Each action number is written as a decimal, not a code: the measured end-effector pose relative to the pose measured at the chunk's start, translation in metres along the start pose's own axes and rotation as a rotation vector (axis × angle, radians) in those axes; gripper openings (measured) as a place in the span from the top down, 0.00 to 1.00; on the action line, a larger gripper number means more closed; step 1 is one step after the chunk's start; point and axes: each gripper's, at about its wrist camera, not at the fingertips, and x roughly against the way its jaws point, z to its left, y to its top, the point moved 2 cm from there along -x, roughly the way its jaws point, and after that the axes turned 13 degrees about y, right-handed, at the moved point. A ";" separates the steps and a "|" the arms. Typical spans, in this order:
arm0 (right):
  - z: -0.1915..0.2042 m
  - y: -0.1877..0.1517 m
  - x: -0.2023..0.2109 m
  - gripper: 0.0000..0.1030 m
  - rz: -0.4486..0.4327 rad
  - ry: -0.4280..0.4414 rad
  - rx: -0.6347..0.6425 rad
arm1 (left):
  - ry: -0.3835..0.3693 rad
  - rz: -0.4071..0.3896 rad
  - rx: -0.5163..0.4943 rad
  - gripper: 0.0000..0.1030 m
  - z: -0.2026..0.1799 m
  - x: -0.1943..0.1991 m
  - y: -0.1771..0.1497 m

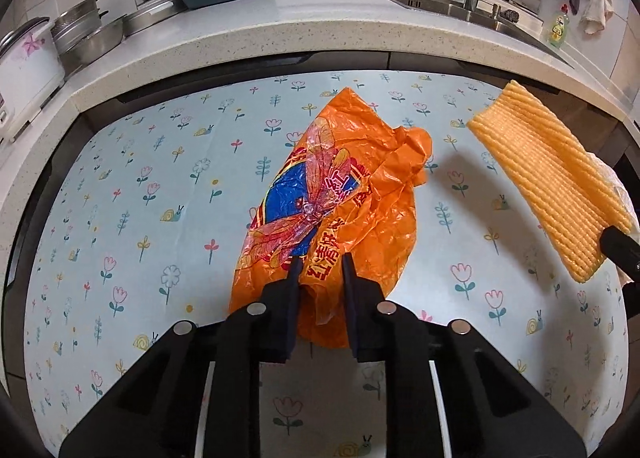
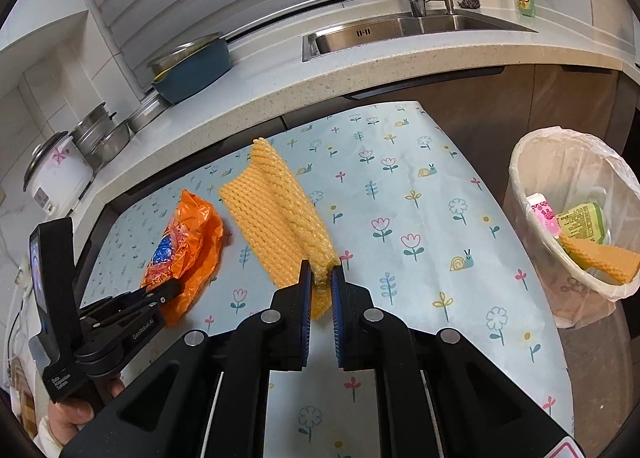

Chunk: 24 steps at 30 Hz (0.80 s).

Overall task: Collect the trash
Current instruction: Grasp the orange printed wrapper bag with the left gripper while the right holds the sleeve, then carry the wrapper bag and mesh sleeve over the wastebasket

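At the far left of the right wrist view, a hand [image 2: 68, 414] holds the left claw [image 2: 170, 290] low over the orange bag [image 2: 188, 242]. The left wrist view shows this close up: the bag [image 1: 340, 194] lies crumpled on the flowery desk [image 1: 140, 186], in the middle of the frame, and the left claw [image 1: 320, 272] has its two fingers [image 1: 295, 278] on either side of the bag's near edge. The fingers look closed in on the thin plastic, pinching it, likely so the bag can be lifted.

Further right, the right claw [image 2: 321, 278] is pressed together on one end of the yellow foam net [image 2: 272, 214]. The net sticks out above the desk, held up and ready to carry. In the left wrist view the net [image 1: 548, 182] shows at the right edge, with only a bit of the right claw [image 1: 620, 250].

Only the right wrist view shows the bin [image 2: 532, 194], at the right of the frame beside the desk. It has a clear liner and already holds some trash. The net probably goes there next. The sink [image 2: 400, 32] sits on the counter behind.
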 end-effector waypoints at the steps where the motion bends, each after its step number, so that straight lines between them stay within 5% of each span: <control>1: 0.000 0.000 0.002 0.91 -0.003 0.001 -0.001 | -0.003 -0.007 0.001 0.83 -0.002 0.004 0.000; 24: -0.065 0.028 0.136 0.91 -0.194 -0.051 -0.046 | -0.150 -0.188 -0.087 0.83 -0.121 0.141 0.025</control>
